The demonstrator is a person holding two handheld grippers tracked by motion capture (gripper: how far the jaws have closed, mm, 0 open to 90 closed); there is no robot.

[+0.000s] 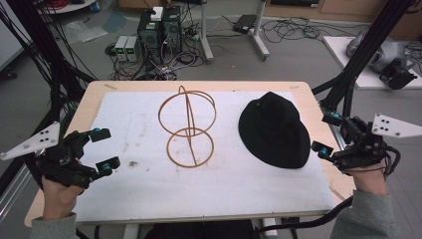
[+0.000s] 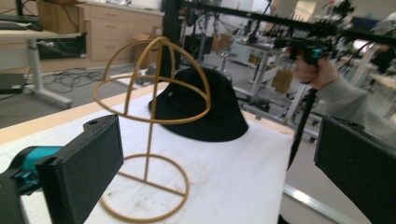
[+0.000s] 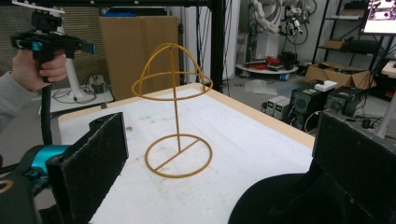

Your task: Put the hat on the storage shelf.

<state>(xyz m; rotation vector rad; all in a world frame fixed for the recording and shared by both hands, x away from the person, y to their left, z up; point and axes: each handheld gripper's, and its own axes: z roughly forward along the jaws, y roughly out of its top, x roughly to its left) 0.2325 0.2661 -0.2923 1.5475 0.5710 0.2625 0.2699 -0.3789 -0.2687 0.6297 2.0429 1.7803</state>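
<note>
Your left claw [image 1: 103, 148] hovers over the near left part of the desk [image 1: 87, 99], its two black jaws spread wide with nothing between them. Your right claw [image 1: 328, 134] sits at the desk's right edge, its jaws also spread apart and empty, just beside the brim of the black soft fabric bucket hat [image 1: 274, 129].

The hat lies crown up on the white cloth mat [image 1: 139, 184] that covers most of the light wooden desk, on the right half of it. To its left, apart from it, stands the golden-brown wire hat stand [image 1: 187, 124]: a round ring base flat on the mat, a thin upright stem, and a dome of hoops on top. The stand is upright and bare.

In your left gripper view the wire stand [image 2: 149, 121] rises between the jaws, with the hat [image 2: 201, 109] behind it and your right hand [image 2: 313, 70] farther off. In your right gripper view the hat's brim [image 3: 280, 200] lies close before the jaws, the stand [image 3: 175, 112] beyond it.
</note>
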